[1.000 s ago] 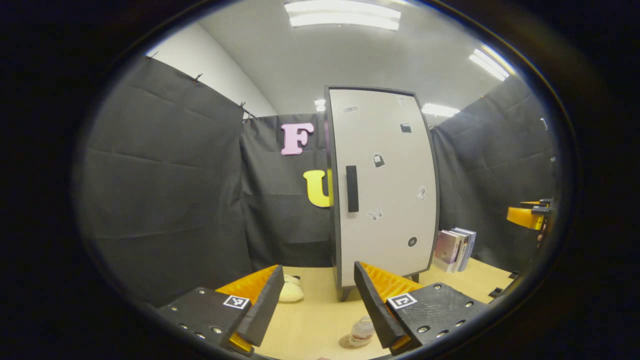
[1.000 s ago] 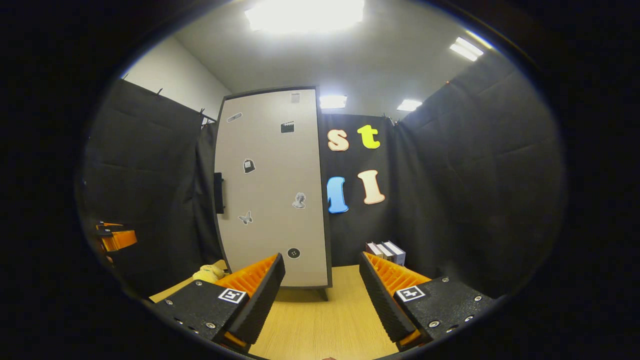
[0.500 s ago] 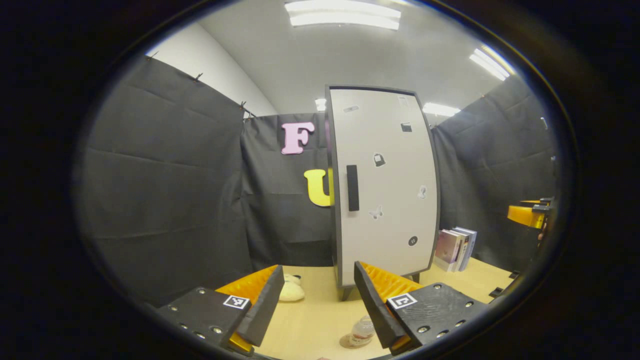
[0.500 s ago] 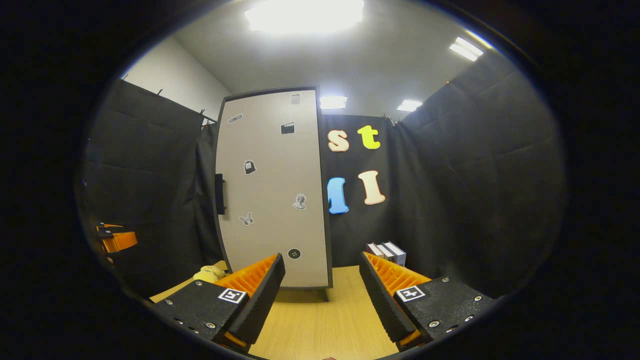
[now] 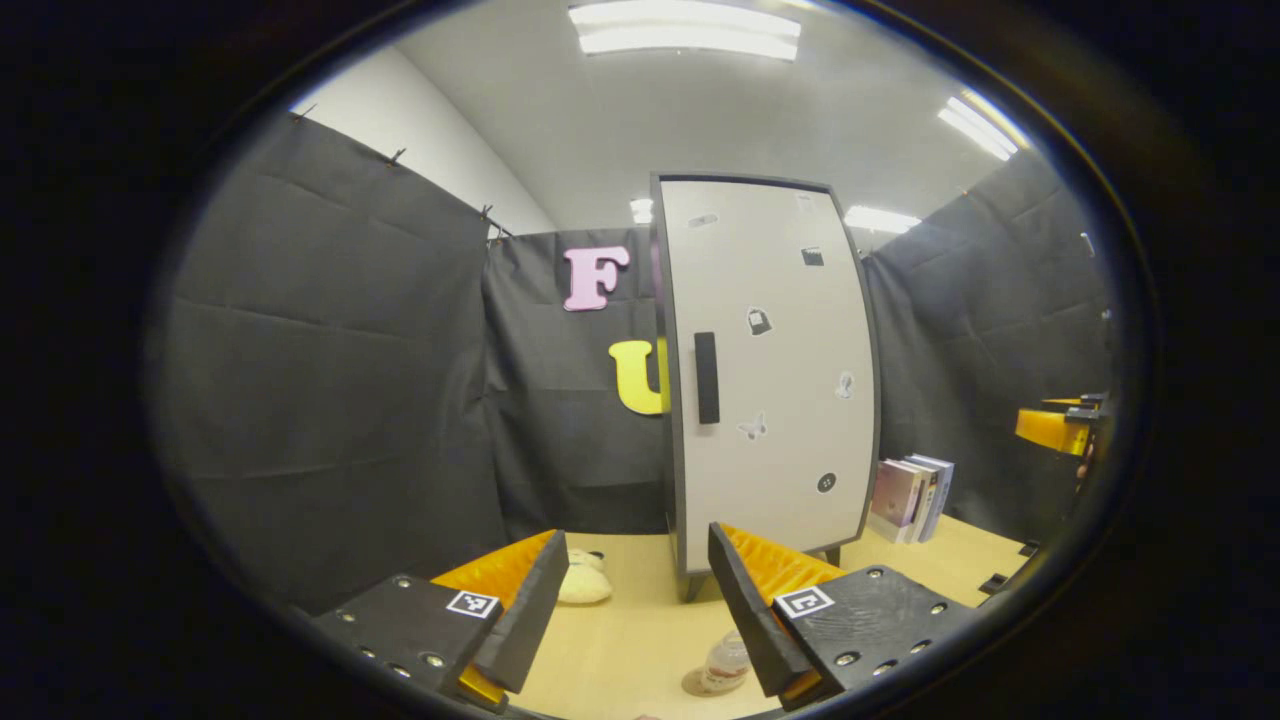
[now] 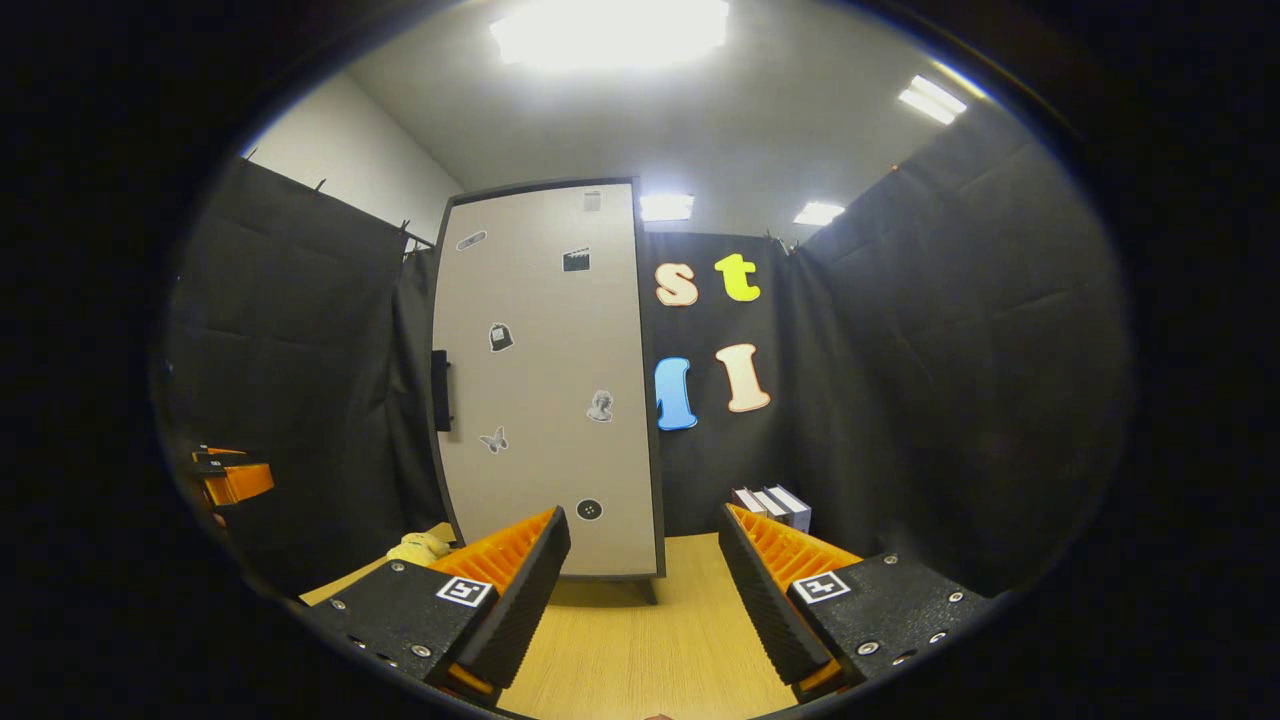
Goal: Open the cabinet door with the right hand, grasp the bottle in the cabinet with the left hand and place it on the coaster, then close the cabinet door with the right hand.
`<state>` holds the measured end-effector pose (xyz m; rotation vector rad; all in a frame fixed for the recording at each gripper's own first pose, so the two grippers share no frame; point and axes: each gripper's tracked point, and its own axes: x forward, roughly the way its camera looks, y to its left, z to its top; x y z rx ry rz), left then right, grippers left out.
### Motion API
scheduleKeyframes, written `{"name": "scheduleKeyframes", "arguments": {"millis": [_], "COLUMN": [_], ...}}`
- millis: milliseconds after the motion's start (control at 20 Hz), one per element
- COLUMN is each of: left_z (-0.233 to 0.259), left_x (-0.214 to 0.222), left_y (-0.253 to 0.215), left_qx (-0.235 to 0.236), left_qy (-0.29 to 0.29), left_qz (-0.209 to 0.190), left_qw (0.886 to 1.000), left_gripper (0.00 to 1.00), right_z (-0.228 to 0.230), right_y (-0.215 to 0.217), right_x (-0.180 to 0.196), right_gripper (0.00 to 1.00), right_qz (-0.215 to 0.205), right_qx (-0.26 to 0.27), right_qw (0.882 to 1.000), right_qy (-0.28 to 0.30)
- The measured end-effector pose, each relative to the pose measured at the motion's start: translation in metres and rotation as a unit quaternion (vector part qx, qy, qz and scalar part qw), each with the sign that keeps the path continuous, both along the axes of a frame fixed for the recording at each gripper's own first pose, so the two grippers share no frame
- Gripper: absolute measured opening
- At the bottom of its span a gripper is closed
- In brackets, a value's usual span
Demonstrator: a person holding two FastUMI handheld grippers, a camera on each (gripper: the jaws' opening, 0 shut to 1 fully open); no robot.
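Observation:
The tall cabinet (image 5: 770,370) stands with its pale door closed and a dark handle (image 5: 706,378) near the left edge. A small clear bottle (image 5: 722,662) stands upright on a round coaster (image 5: 695,684) on the table, low beside my left gripper's right finger. My left gripper (image 5: 632,555) is open and holds nothing, well short of the cabinet. In the right gripper view the cabinet (image 6: 545,380) is left of centre, its handle (image 6: 440,390) on the far edge. My right gripper (image 6: 642,525) is open and holds nothing. Each gripper shows at the edge of the other's view, the right gripper (image 5: 1050,428) and the left gripper (image 6: 232,480).
A few books (image 5: 908,497) stand upright right of the cabinet, the same books (image 6: 772,505) by the wall. A cream plush toy (image 5: 582,582) lies left of the cabinet's foot. The wooden table (image 6: 640,650) runs up to the black cloth walls.

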<state>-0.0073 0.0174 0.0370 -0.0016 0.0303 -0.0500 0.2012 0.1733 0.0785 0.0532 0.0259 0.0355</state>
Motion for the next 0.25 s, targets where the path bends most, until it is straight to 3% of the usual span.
{"name": "scheduleKeyframes", "arguments": {"millis": [250], "left_z": [0.0012], "left_x": [-0.0044], "left_y": [0.0022], "left_qx": [-0.001], "left_qy": [-0.002], "left_qz": [0.001], "left_qw": [1.000], "left_gripper": [0.84], "right_z": [0.0009], "right_y": [0.0009], "right_x": [0.0000], "right_gripper": [0.93], "right_qz": [0.000], "right_qx": [0.001], "right_qw": [1.000], "right_qy": [-0.003]}}
